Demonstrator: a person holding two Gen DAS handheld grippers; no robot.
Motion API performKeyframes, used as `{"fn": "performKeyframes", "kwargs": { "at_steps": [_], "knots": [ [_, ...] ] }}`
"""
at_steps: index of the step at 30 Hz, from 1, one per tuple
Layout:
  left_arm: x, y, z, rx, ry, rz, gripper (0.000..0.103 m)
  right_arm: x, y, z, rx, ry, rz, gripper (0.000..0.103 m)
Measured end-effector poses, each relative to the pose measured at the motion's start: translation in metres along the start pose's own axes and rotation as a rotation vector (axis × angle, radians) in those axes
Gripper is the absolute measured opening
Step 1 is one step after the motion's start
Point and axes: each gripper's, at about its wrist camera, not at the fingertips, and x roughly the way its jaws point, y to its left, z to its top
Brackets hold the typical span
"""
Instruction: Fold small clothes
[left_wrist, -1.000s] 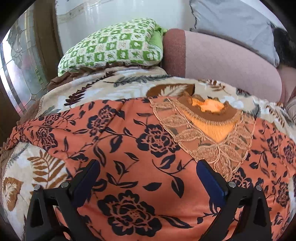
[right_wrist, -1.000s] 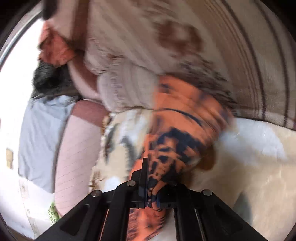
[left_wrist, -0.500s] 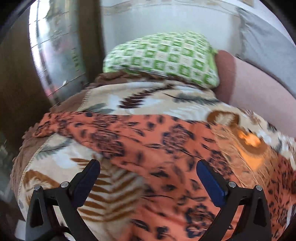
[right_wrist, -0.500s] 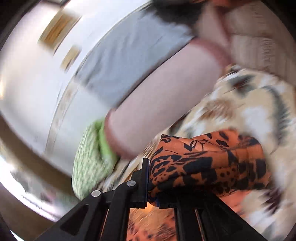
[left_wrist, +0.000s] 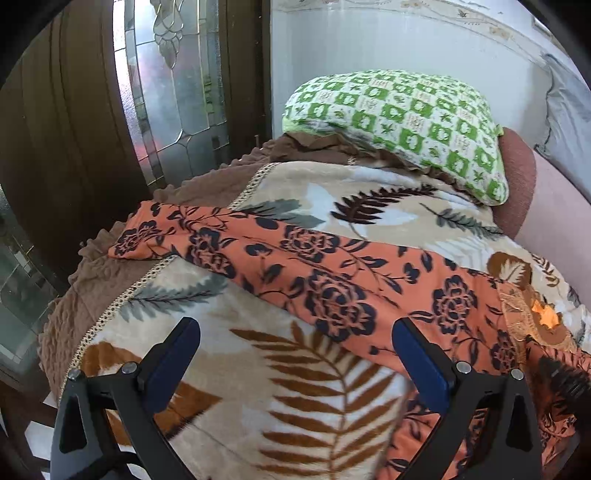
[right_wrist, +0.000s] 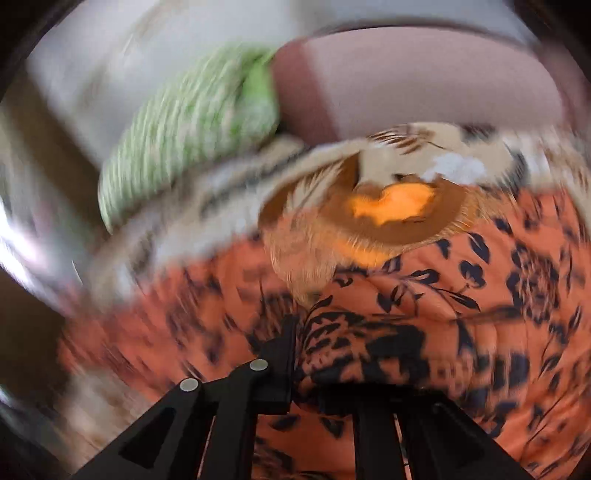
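1 orange garment (left_wrist: 332, 291) with black flowers lies spread across the leaf-print blanket (left_wrist: 303, 384) on the bed, 1 sleeve stretched toward the brown blanket edge at the left. Behind it sit 1 green-checked pillow (left_wrist: 399, 122) and 1 pink bolster (left_wrist: 546, 206).

There are 2 hand-held grippers. The left hand-held gripper (left_wrist: 295, 354) hangs above the blanket with its 2 blue pads wide apart and nothing between them; the garment's lower edge passes just beyond its right pad.

The right hand-held gripper (right_wrist: 321, 354) has a bunched fold of the same garment (right_wrist: 480, 295) pinched between its 2 fingers, and its jaws are just starting to open. That view is blurred, yet the 1 brown lace neckline (right_wrist: 391, 218) shows ahead.
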Motion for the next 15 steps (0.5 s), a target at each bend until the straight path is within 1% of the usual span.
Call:
{"fn": "performKeyframes", "kwargs": {
  "at_steps": [1, 2, 4, 7, 8, 9, 11, 12, 13, 14, 15],
  "knots": [
    [0.002, 0.003, 0.001, -0.013, 0.010, 0.000, 0.103, 0.008, 0.011, -0.004, -0.080, 0.029, -0.026, 0.012],
    [0.004, 0.006, 0.002, -0.027, 0.018, -0.003, 0.103, 0.011, 0.019, -0.009, -0.138, 0.036, -0.046, 0.012],
    [0.006, 0.010, 0.004, -0.054, 0.030, -0.009, 0.103, 0.010, 0.035, -0.025, -0.315, 0.032, -0.098, 0.012],
    [0.007, 0.012, 0.004, -0.073, 0.045, -0.017, 0.103, 0.009, 0.050, -0.044, -0.513, 0.038, -0.147, 0.012],
    [0.008, 0.012, 0.004, -0.074, 0.050, -0.017, 0.103, 0.010, 0.054, -0.049, -0.577, 0.037, -0.175, 0.012],
    [0.009, 0.012, 0.003, -0.074, 0.060, -0.017, 0.103, 0.013, 0.061, -0.058, -0.679, 0.037, -0.224, 0.012],
    [0.011, 0.012, 0.003, -0.076, 0.075, -0.018, 0.103, 0.017, 0.066, -0.067, -0.785, 0.044, -0.285, 0.015],
    [0.012, 0.014, 0.003, -0.081, 0.080, -0.021, 0.103, 0.020, 0.065, -0.069, -0.814, 0.061, -0.294, 0.015],
    [0.011, 0.015, 0.003, -0.085, 0.083, -0.023, 0.103, 0.022, 0.060, -0.067, -0.809, 0.089, -0.283, 0.015],
    [0.011, 0.017, 0.003, -0.092, 0.087, -0.028, 0.103, 0.022, 0.055, -0.065, -0.785, 0.105, -0.260, 0.015],
    [0.011, 0.020, 0.004, -0.102, 0.089, -0.032, 0.103, 0.019, 0.046, -0.056, -0.723, 0.112, -0.204, 0.015]
  ]
}}
